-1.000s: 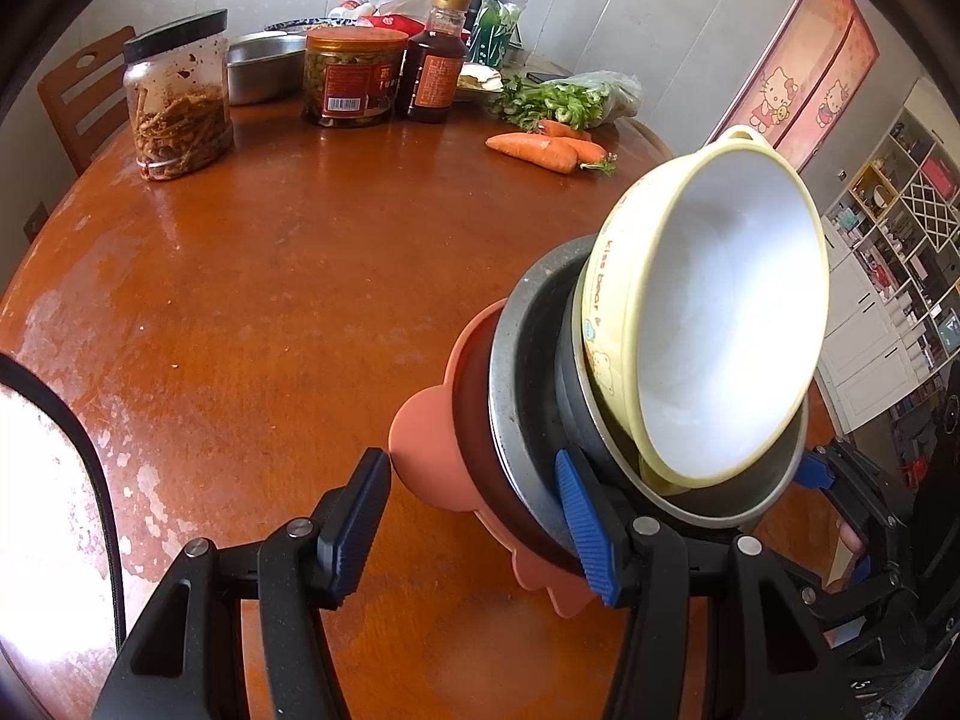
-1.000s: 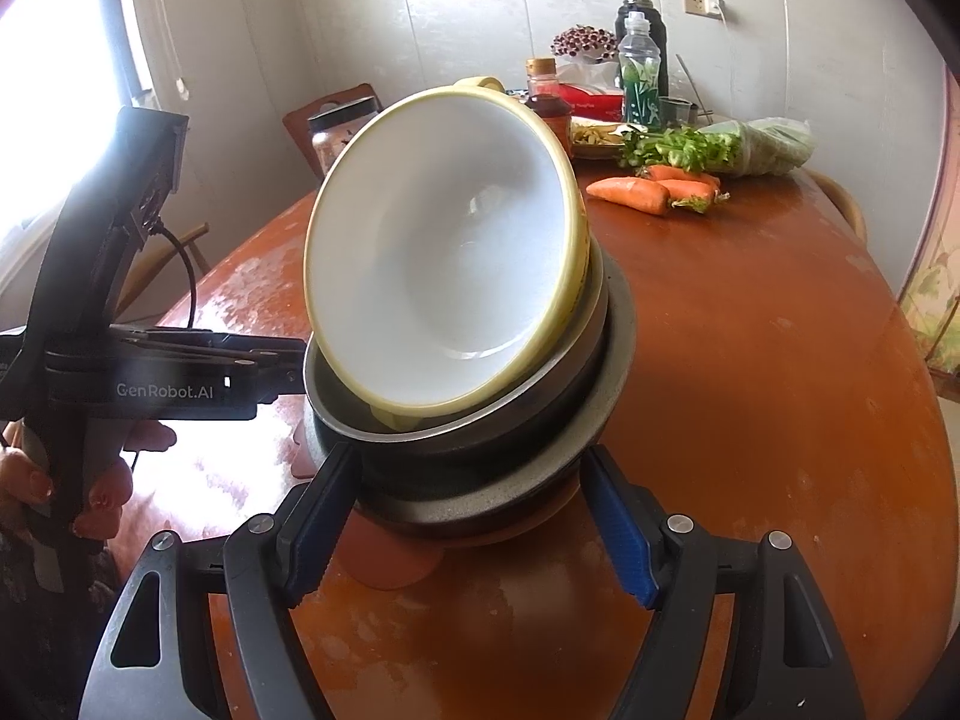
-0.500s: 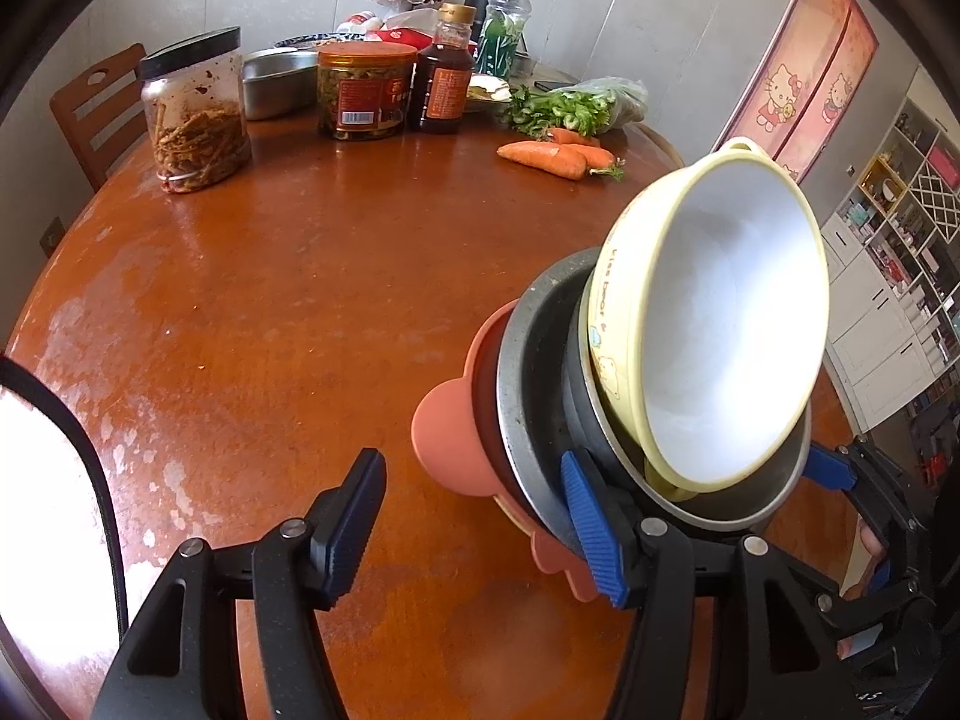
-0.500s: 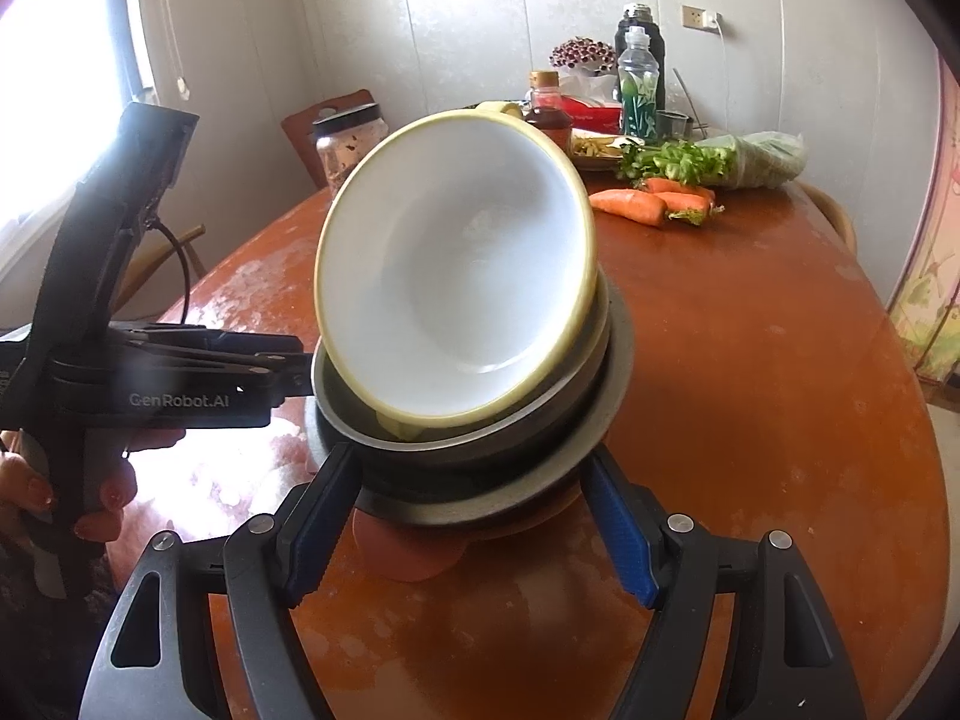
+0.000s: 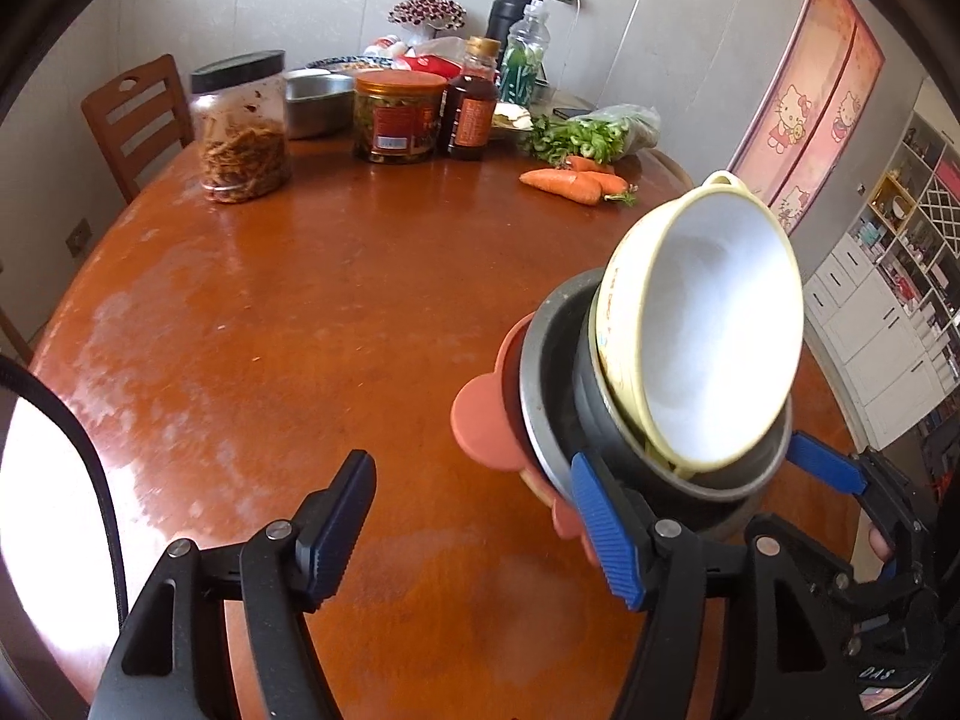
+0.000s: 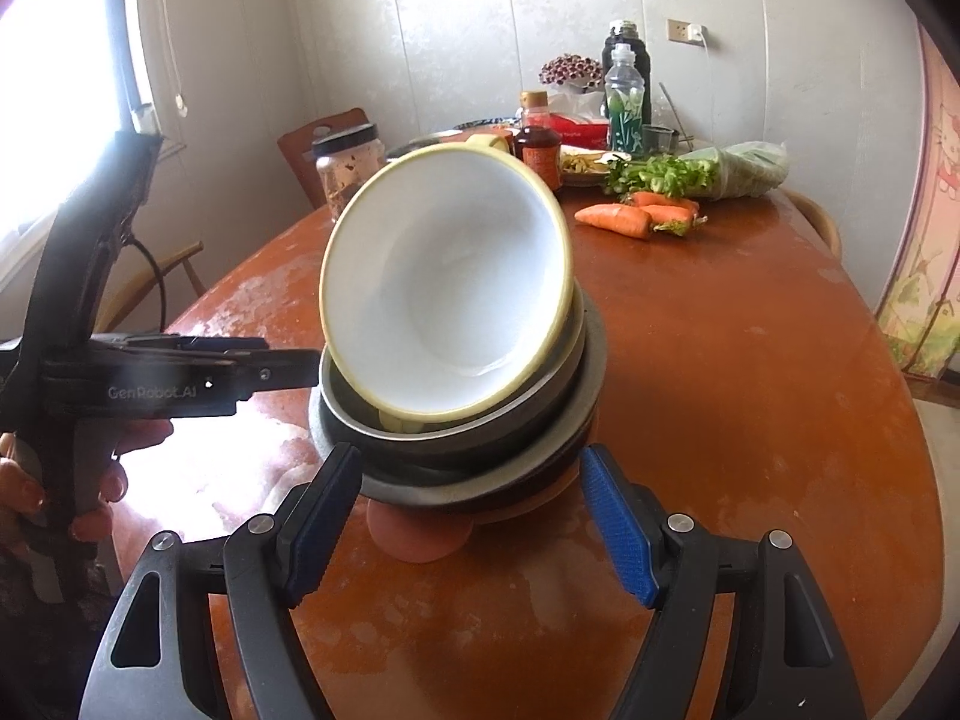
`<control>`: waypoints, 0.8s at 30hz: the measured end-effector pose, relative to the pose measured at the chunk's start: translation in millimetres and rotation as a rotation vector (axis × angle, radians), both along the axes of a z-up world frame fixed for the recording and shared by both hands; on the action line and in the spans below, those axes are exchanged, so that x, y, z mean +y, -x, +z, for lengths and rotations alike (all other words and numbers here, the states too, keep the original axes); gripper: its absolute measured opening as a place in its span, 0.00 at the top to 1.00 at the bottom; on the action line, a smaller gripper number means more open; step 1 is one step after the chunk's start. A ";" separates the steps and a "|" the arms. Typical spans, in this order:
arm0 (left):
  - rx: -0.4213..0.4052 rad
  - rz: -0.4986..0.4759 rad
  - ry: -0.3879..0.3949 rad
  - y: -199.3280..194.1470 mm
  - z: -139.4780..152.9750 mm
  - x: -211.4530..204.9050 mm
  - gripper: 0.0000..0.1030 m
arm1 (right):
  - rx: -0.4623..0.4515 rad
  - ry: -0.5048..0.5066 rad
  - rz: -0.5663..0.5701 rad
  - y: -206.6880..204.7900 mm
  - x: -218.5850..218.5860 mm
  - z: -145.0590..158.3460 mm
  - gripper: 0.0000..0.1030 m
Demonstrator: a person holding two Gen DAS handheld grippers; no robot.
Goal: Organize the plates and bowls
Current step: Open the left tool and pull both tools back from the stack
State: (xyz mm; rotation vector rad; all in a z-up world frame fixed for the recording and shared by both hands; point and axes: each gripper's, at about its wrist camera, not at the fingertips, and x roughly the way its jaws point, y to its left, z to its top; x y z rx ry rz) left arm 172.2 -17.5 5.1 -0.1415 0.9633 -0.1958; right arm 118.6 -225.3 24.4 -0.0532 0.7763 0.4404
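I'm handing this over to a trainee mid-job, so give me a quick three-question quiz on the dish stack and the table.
1. Which dish tops the stack? A yellow bowl; B pink plate; C glass jar.
2. True or false: the carrots lie inside the top bowl.
3. Which hand-held gripper has its fingers on either side of the stack?
Key: 1 A. 2 False: the carrots lie on the table. 3 The right hand-held gripper.
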 end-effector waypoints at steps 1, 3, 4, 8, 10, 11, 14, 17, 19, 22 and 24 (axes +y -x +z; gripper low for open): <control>-0.013 0.005 -0.008 6.5 2.4 0.3 0.34 | -0.004 -0.003 -0.003 2.6 -0.6 0.3 0.25; -0.034 0.013 -0.030 18.8 6.3 -0.4 0.34 | -0.015 -0.002 -0.022 9.5 -3.3 1.4 0.25; -0.043 0.015 -0.044 25.9 7.9 -1.3 0.32 | -0.026 0.001 -0.029 13.5 -4.2 2.0 0.25; -0.066 0.027 -0.046 49.7 9.0 -7.7 0.29 | -0.075 -0.017 -0.069 34.1 -10.3 7.7 0.23; -0.068 0.018 -0.042 60.5 7.0 -12.5 0.28 | -0.091 -0.032 -0.085 42.8 -14.6 9.9 0.23; -0.069 0.018 -0.046 64.8 5.9 -14.2 0.27 | -0.097 -0.036 -0.090 47.4 -15.6 10.5 0.23; -0.075 0.027 -0.058 75.9 2.5 -19.8 0.26 | -0.105 -0.052 -0.092 59.9 -18.0 10.7 0.22; -0.063 0.030 -0.024 84.9 -2.0 -21.9 0.23 | -0.117 -0.047 -0.099 70.8 -18.6 7.9 0.22; -0.063 0.043 -0.024 91.3 -5.0 -24.5 0.22 | -0.119 -0.037 -0.099 76.2 -18.1 5.2 0.22; -0.059 0.041 -0.049 97.3 -9.8 -28.8 0.20 | -0.122 -0.019 -0.113 81.1 -17.5 -1.0 0.22; -0.051 0.046 -0.052 100.6 -13.4 -29.9 0.20 | -0.118 -0.014 -0.125 85.3 -17.0 -5.1 0.22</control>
